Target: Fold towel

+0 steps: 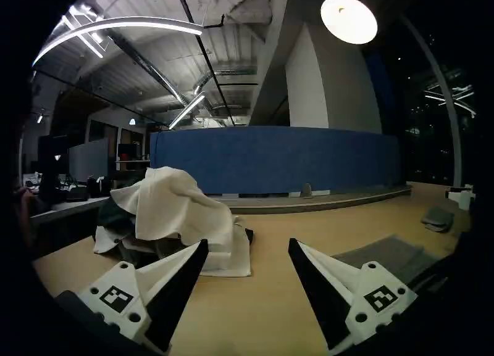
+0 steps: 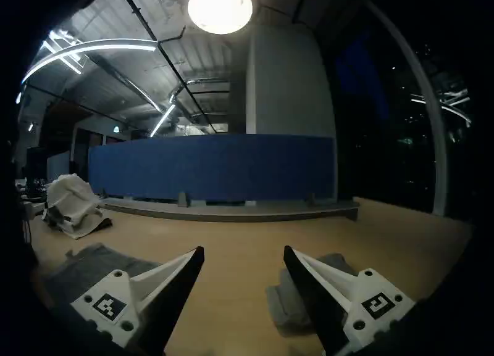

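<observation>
Hovering low over the wooden desk (image 1: 272, 319), the left hand-held gripper (image 1: 247, 241) has its two fingers spread wide, with nothing between them but bare desk top. The right hand-held gripper (image 2: 242, 248) is just as wide and just as empty, held close above the desk.

The towel to be folded is, by my judgement, the grey towel (image 1: 380, 252) that lies flat on the desk just to the right of the left hand-held gripper. In the right gripper view it lies to the left of that gripper, partly hidden behind its left finger. It therefore sits between the two grippers, and neither touches it. How squarely it is spread I cannot tell, as the fingers cover its near edge.

A folded grey towel (image 2: 290, 297) rests close by the right finger of the right hand-held gripper. A rumpled heap of towels (image 1: 176, 211), white over dark, stands beyond the left hand-held gripper, in front of the blue partition (image 1: 278, 158).

The step in hand looks like the very start of a fold: one towel appears done, one is laid out, and the heap waits. The next move calls for each gripper to drop to a near corner of the grey towel and work one finger under the thin cloth. Each then closes on its corner, and both lift together and carry the edge over to meet the far one. Flat cloth on a smooth desk may slip away instead of being pinched.
</observation>
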A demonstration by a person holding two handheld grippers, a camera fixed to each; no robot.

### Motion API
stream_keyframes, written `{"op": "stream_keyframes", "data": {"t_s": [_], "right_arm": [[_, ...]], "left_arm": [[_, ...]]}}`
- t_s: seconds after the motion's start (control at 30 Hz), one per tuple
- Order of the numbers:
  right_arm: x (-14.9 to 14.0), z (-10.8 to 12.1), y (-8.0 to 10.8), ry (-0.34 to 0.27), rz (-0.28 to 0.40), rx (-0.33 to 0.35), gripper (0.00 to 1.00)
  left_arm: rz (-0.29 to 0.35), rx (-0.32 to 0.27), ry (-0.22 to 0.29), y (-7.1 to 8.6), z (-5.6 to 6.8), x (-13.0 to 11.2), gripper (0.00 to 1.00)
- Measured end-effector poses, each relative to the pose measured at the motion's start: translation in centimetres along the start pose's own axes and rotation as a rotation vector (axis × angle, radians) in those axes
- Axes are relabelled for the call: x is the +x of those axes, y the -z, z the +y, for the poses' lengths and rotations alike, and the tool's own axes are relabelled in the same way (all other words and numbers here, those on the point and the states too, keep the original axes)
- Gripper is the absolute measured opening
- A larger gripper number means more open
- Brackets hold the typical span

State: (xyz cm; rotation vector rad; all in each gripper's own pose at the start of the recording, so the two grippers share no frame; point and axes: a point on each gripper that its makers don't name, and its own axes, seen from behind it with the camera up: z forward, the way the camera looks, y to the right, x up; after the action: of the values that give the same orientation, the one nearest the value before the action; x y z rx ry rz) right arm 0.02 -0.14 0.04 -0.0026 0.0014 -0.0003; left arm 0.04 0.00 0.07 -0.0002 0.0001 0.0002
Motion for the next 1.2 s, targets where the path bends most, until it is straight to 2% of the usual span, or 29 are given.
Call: {"op": "stream_keyframes", "data": {"t_s": [0.27, 0.5, 0.67, 0.77, 1.0, 1.2], "right_arm": [[0.3, 0.8, 0.2, -0.005, -0.004, -0.027, 1.0], [2.7, 1.1, 0.8, -0.016, 0.017, -0.024, 1.0], [5.8, 0.8, 1.8, -0.009, 0.027, -0.021, 1.0], [8.1, 0.6, 2.4, -0.003, 0.028, -0.02, 1.0], [14.6, -0.4, 3.7, -0.007, 0.032, -0.001, 1.0], [19.7, -0.6, 4.3, 0.001, 0.029, -0.007, 1.0]], "left_arm": [[0.004, 0.0, 0.001, -0.1, -0.1, 0.0, 0.97], [0.033, 0.005, 0.02, -0.1, 0.0, 1.8, 0.96], [0.047, -0.006, 0.031, 0.2, 0.6, 5.1, 0.96], [0.05, -0.011, 0.015, 0.5, 0.9, 7.6, 0.96], [0.033, -0.046, -0.015, 1.8, 2.7, 13.2, 0.96], [0.029, -0.046, 0.02, 2.6, 2.2, 18.3, 0.96]]}}
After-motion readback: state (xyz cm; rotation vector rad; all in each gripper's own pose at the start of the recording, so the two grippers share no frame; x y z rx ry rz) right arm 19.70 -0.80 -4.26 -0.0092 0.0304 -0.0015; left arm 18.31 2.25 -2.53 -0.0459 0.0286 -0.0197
